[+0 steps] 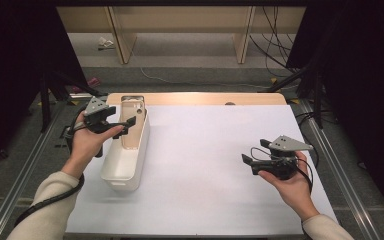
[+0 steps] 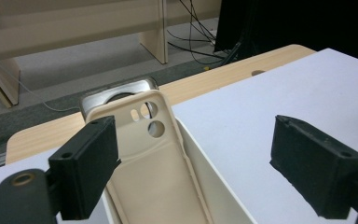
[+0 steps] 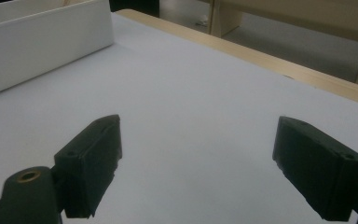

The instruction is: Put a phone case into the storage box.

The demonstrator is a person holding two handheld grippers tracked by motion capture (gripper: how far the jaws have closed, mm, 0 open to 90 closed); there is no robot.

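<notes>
Standing on end inside the white bin (image 1: 125, 160), the beige phone case (image 1: 131, 125) leans against the bin's far wall, with its camera holes at the top and its hollow side facing the person's end. Its long axis runs up and away along the bin's own length. Behind it, also in the bin, a second, silvery case (image 2: 140, 86) peeks over its top edge.

The left tool (image 1: 122, 125) hangs just above the bin's far half, jaws released and spread. In the left gripper view one jaw sits over the bin's left rim and the other out over the white sheet to the bin's right, so the case lies between them and slightly ahead, untouched by either pad. Nothing is gripped. My reading is that the case has been let go in the bin and the left tool's way out is upward and back, since the bin's walls close it in sideways.

The right tool (image 1: 252, 162) rests well to the right of the bin, low over the bare white tabletop (image 1: 205, 165), jaws wide apart and empty. It points toward the bin, whose long side wall (image 3: 46, 46) shows far off in the right gripper view. The left hand (image 1: 87, 142) is far nearer the bin than the right. Between the bin and the right tool the sheet is free, giving plenty of room to move.
</notes>
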